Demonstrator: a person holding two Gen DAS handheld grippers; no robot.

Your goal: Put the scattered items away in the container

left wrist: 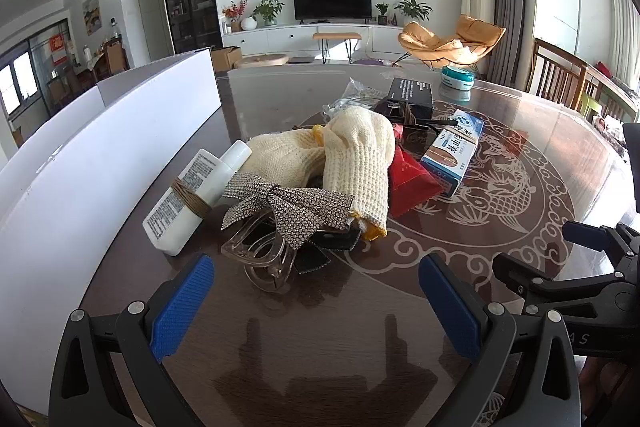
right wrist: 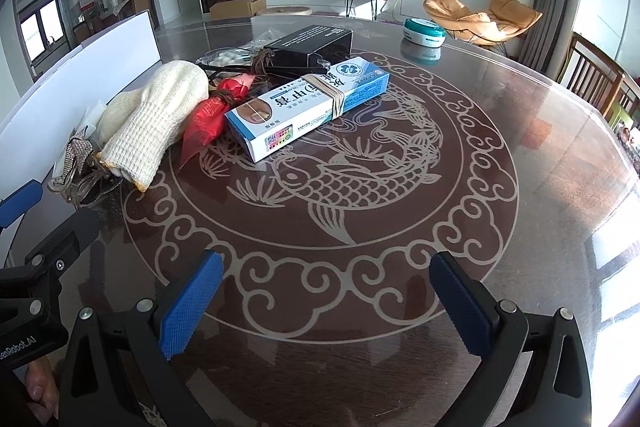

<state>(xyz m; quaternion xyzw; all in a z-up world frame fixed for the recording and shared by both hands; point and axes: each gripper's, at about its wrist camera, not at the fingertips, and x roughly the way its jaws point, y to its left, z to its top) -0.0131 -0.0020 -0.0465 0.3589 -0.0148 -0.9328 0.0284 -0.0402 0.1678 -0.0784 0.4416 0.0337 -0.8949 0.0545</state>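
Note:
A pile of items lies on the round table. In the left wrist view I see a white bottle [left wrist: 188, 195], a rhinestone bow on a clear hair claw [left wrist: 280, 223], cream knitted gloves [left wrist: 356, 163], a red pouch [left wrist: 412, 183], a blue-white box [left wrist: 452, 151] and a black box [left wrist: 412, 95]. The white container [left wrist: 80, 187] stands at the left. My left gripper [left wrist: 316, 303] is open and empty, just short of the hair claw. My right gripper [right wrist: 324, 303] is open and empty over the fish pattern, short of the blue-white box [right wrist: 308, 107], with the gloves [right wrist: 156, 123] to its left.
A teal-white round tin [right wrist: 424, 31] sits at the far side of the table [right wrist: 520, 147]. Wooden chairs [right wrist: 592, 75] stand at the right edge. The right gripper's body [left wrist: 580, 279] shows at the right in the left wrist view.

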